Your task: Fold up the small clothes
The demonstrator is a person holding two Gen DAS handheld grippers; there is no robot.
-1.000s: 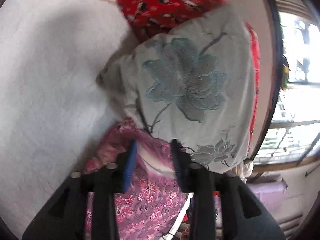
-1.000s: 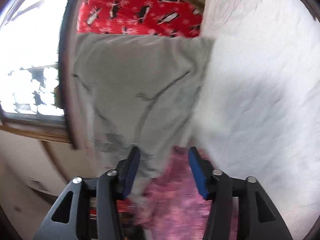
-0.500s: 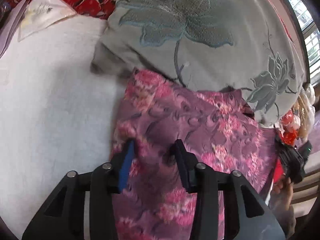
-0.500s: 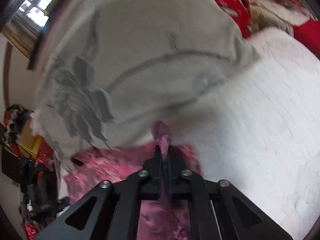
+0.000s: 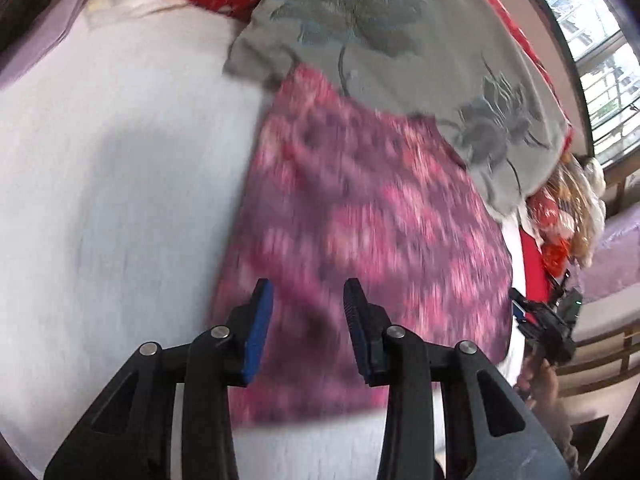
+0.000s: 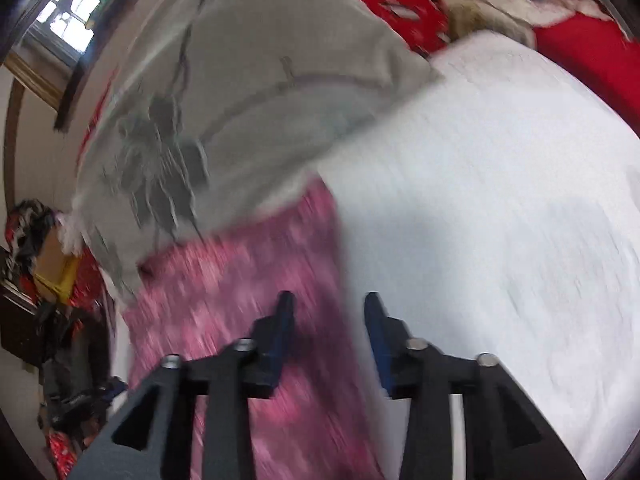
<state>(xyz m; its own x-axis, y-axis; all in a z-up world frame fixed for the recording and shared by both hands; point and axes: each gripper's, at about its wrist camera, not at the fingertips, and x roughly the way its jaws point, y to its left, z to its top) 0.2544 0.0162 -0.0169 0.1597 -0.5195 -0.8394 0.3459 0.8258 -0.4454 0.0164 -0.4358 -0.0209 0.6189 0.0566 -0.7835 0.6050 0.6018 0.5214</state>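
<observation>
A pink and purple flowered garment (image 5: 372, 220) lies flat on the white bed cover (image 5: 120, 184); it also shows in the right wrist view (image 6: 248, 304), blurred by motion. My left gripper (image 5: 308, 312) is open and empty above the garment's near left part. My right gripper (image 6: 328, 328) is open and empty over the garment's right edge, where it meets the white cover (image 6: 500, 220).
A grey pillow with embroidered flowers (image 5: 400, 52) lies past the garment and overlaps its far edge; it also shows in the right wrist view (image 6: 248, 92). Red patterned bedding (image 6: 400, 4) lies behind it. Windows and clutter are beside the bed.
My right gripper was shut on the garment's corner half a second ago; now it is open and has let go. The garment now lies spread flat. Both grippers have pulled back slightly.
</observation>
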